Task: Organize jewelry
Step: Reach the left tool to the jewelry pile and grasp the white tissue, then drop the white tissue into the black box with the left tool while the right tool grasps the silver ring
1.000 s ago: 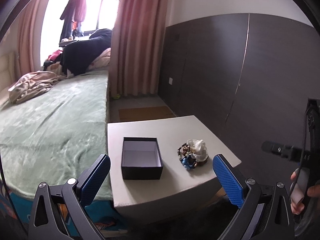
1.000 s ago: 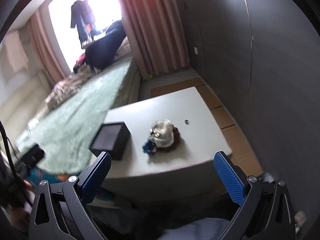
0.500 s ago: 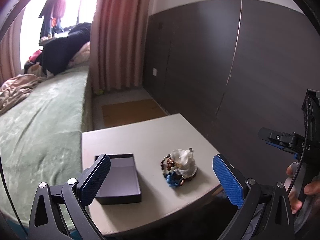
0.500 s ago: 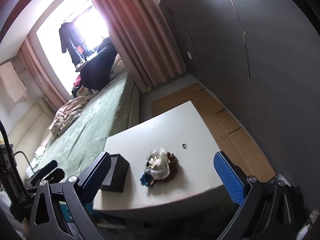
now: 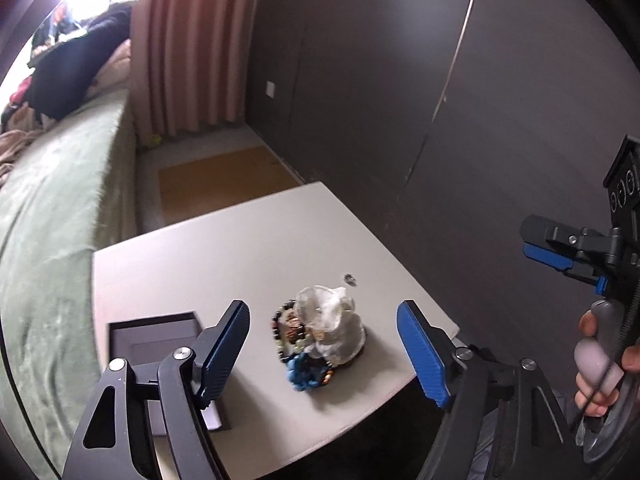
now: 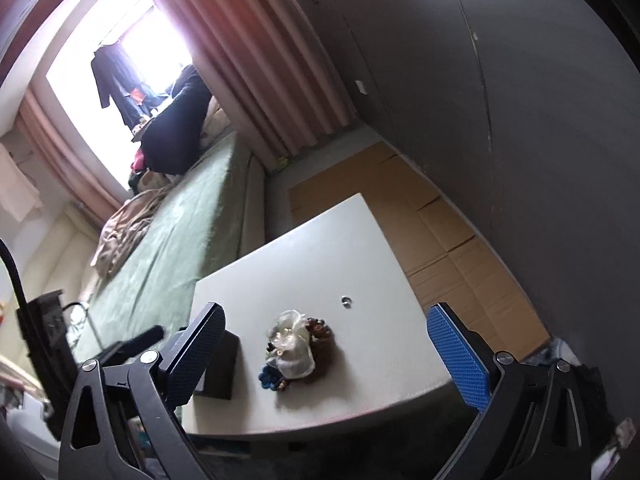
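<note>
— On the pale square table top beside the green-covered bed, where does the jewelry lie?

— The heap of beaded bracelets under a translucent white pouch sits near the table's front edge. In the left wrist view it lies between the two blue-padded fingers of the left gripper, though beyond the tips, with nothing touching it. A cluster of blue beads shows at its near side.

— And how do those fingers stand?

— Spread wide, holding nothing. The left finger overlaps the open black square box, which stands just left of the heap and apart from it.

— What about the other side?

— The right gripper is spread wide too, and empty. In its view the same heap lies between the fingers, nearer the left one than the right one. The black box shows just behind that left finger.

— Is anything else on the table?

— A small silver ring lies alone, farther back than the heap and well apart from it. It also shows in the left wrist view, to the right of the pouch's top.

— Is either tool seen from outside?

— Yes, the right gripper appears at the right edge of the left wrist view, off the table's side, with the person's right hand on its handle.
</note>
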### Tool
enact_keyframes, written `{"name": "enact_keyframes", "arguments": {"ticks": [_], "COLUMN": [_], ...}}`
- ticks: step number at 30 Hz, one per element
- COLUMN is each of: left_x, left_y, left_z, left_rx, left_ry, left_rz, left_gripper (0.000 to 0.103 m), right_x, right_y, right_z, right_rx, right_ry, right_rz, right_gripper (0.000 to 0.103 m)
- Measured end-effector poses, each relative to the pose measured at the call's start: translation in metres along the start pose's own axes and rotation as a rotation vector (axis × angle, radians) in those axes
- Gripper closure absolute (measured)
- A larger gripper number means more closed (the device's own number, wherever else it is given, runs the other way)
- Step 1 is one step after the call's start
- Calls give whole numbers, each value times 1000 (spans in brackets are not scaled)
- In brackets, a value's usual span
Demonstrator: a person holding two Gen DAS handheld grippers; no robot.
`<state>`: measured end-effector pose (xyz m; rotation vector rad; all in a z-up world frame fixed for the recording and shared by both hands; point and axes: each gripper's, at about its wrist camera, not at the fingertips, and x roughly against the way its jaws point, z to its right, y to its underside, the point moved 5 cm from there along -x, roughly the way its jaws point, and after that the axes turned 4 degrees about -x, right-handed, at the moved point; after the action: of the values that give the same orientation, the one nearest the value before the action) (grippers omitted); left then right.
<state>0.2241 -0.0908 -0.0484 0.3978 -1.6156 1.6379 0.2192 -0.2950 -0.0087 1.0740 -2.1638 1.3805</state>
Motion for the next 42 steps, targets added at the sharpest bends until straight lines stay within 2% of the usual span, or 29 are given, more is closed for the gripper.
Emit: {"name": "enact_keyframes", "arguments": {"ticks": [6,11,18,21,23,25,27,29,34,37,40,42], "left_x": [-38,-75,-121,-134,-141,-138,-130,-123,-102,-95,-84,-77], "left_y": [-4,0,13,19,21,21,14,6,-5,-10,-12,-13], "left_z": [15,22,30,26,21,11,4,-2,-25,-38,-52,-62], "left_rx": [-37,-69,-98,-96,-79,-45,-28,-22,44,67,103,122], "left_ry": [21,22,32,32,35,61,77,76,118,110,111,99], "left_rz": [-71,-143,-213,-238,-252,-236,-202,-170,-113,-91,-68,-48], "left_gripper": [33,39,41,58,85,85,102,102,102,102,102,102], "right_x": [-22,-34,-54,-64,-70,-78,-85,-94,-120,-136,-155,-166], "right_y": [4,5,8,9,9,9,8,6,7,10,13,16], "right_z": [19,48,66,66,67,67,64,60,44,34,28,25], "right_rx": [-23,-133,-155,-137,-130,-120,-114,-107,-57,-36,-11,2], "right_ry": [-12,13,70,94,102,118,121,112,128,120,159,175], "right_rz": [-17,-19,-68,-99,-114,-129,-141,-159,-204,-246,-293,-324], "right_gripper": [0,1,4,5,5,5,10,15,19,26,34,43]}}
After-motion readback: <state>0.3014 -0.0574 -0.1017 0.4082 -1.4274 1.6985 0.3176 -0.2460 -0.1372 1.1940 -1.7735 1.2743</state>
